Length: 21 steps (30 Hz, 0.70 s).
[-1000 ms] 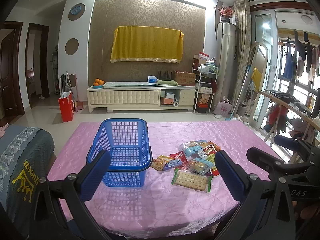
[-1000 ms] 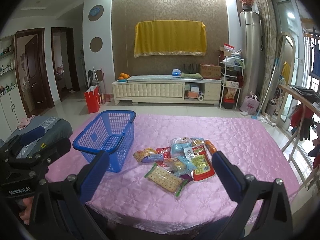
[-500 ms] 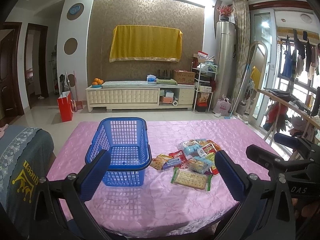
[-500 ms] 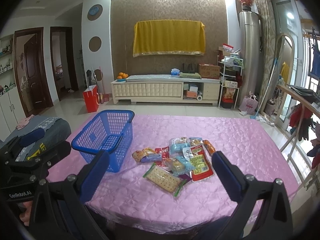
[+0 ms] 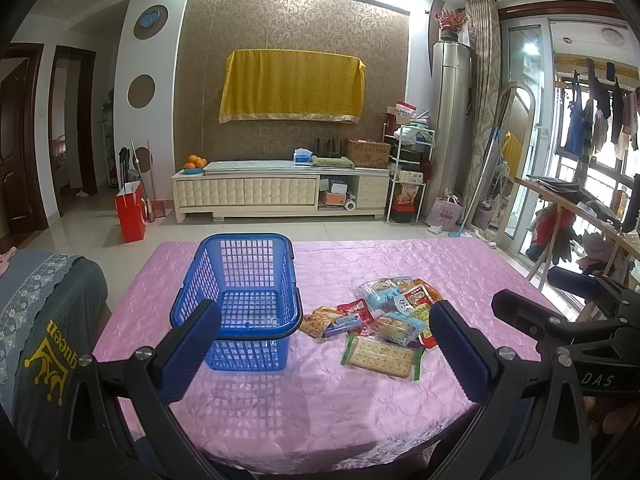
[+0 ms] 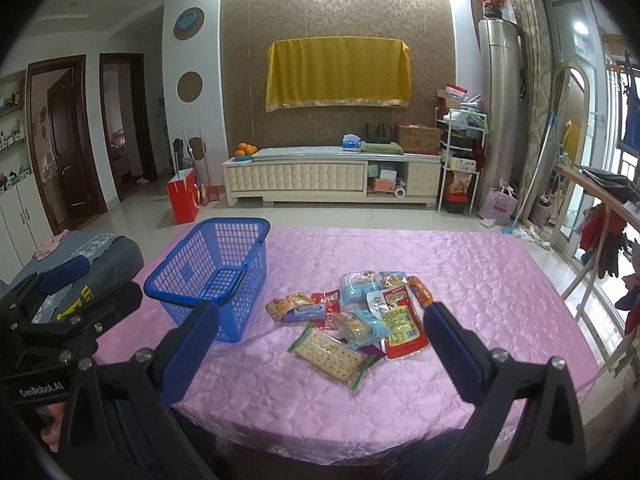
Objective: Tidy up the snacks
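Note:
An empty blue plastic basket point(image 5: 240, 300) point(image 6: 218, 272) stands on the left of a pink quilted table point(image 5: 360, 412) point(image 6: 480, 280). To its right lies a pile of snack packets point(image 5: 384, 312) point(image 6: 360, 312), with a green-edged cracker pack point(image 5: 380, 356) point(image 6: 330, 354) nearest me and a red-and-yellow packet point(image 6: 400, 320) beside it. My left gripper point(image 5: 324, 352) is open and empty above the near table edge. My right gripper point(image 6: 320, 348) is open and empty too, held short of the crackers.
A grey cloth-covered chair back point(image 5: 36, 320) stands at the table's left. A wooden drying rack point(image 5: 580, 216) with clothes stands to the right. A white TV cabinet point(image 5: 280, 196) and a red bag point(image 5: 130, 216) sit far behind on the floor.
Both grippers have drawn back and risen slightly, so the basket and snacks sit a little farther away. Nothing on the table has moved.

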Motion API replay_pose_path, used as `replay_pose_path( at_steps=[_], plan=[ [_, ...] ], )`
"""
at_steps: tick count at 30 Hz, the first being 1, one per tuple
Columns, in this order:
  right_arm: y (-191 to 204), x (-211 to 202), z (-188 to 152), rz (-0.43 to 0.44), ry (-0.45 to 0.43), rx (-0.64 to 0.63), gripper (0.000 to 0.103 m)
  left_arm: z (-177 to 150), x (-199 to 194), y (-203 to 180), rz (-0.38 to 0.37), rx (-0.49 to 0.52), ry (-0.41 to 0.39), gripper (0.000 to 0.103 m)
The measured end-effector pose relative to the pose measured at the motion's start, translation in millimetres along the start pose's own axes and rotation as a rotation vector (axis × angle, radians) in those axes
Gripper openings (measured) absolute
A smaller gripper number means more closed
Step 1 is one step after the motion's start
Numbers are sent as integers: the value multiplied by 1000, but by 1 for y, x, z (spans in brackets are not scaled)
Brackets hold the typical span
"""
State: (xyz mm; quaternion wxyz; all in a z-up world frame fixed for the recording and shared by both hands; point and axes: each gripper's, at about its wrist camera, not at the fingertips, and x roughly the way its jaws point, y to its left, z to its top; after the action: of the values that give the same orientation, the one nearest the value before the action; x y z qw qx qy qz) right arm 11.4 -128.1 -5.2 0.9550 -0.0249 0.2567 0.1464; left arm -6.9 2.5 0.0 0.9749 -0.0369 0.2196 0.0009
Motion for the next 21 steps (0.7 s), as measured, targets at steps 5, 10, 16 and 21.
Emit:
replay_pose_path(
  at_steps=[5,10,16,21],
  plan=[
    [-2,0,-2,-1,1,1,103,0,4,-2,-6,-3,11,103],
    [-8,4,-3,7,20,18,103,8,15,-8,-10,11,21,103],
    [-34,22,5,24,43,53,103,23,42,-21,-17,23,50,103],
    [-63,41,11,35,53,71,103,28,77,-37,-23,46,96,103]
  ],
)
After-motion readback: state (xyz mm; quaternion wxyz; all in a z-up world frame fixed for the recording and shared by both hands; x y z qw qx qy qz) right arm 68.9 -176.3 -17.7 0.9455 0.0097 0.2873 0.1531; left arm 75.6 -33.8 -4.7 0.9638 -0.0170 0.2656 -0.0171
